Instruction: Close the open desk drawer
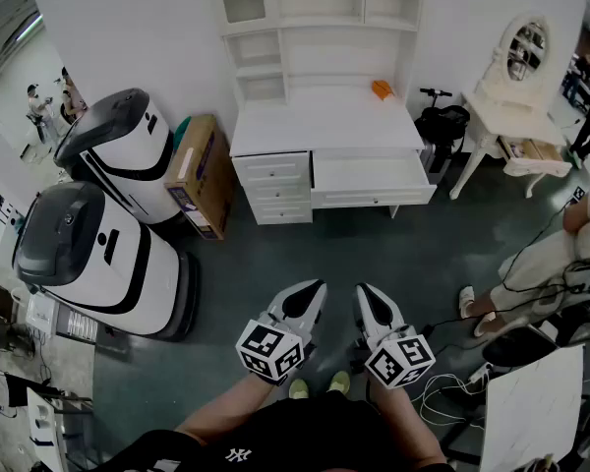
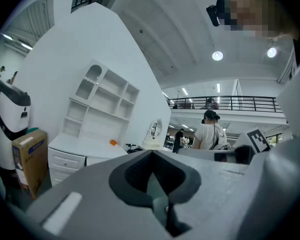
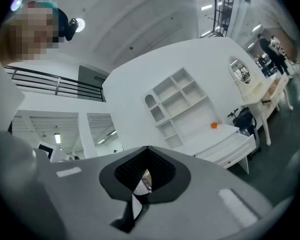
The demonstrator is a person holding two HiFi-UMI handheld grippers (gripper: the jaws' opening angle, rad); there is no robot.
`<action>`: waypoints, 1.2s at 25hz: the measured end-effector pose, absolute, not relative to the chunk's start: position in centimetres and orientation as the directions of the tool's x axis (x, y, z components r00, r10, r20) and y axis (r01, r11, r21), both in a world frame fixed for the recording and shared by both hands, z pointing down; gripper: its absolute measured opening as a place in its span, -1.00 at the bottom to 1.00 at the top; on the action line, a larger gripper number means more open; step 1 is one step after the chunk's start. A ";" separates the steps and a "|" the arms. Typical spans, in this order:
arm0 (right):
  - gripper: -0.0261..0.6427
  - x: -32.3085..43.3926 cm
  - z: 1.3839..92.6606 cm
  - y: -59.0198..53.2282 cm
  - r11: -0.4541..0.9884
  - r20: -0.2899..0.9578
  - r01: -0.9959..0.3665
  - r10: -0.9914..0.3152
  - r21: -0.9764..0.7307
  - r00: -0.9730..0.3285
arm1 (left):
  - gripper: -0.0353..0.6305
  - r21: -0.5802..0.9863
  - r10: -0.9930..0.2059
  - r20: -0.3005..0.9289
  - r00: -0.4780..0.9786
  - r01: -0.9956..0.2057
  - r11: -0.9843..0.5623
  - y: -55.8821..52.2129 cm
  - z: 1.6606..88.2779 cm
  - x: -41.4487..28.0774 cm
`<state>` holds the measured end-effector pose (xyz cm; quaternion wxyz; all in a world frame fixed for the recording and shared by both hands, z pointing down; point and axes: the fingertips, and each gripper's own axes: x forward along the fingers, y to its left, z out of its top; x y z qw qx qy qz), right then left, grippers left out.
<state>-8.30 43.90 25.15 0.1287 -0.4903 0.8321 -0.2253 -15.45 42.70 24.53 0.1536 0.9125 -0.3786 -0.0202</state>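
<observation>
Both empty, jaws pinched together: left gripper (image 1: 314, 295), right gripper (image 1: 366, 296) | open desk drawer (image 1: 372, 177) well off at 12 o'clock, front running 9-to-3 | right looks nearer, I'd say

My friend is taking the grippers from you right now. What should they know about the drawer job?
Left gripper: shut, holding nothing, low in front of the person.
Right gripper: shut, holding nothing, beside the left one.
The white desk stands ahead across bare floor. Its wide drawer is pulled out, to the right of the small stacked drawers.
Done: nothing, neither gripper touches the desk.
Left: step up to the desk and push the drawer front in until it is flush.
</observation>
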 end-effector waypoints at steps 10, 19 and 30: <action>-0.86 -8.4 24.8 44.7 0.427 0.001 -0.756 -0.870 -0.496 -0.492 | -0.89 0.290 -0.697 0.076 0.713 -0.685 -0.669 43.5 24.1 -15.2; -0.85 -8.1 25.6 45.2 0.443 -0.014 -0.706 -0.852 -0.552 -0.524 | -0.89 0.290 -0.703 0.092 0.705 -0.695 -0.658 44.0 24.9 -14.6; -0.85 -5.2 26.0 44.7 0.448 0.014 -0.743 -0.852 -0.498 -0.523 | -0.89 0.286 -0.717 0.103 0.690 -0.711 -0.643 43.4 25.0 -11.9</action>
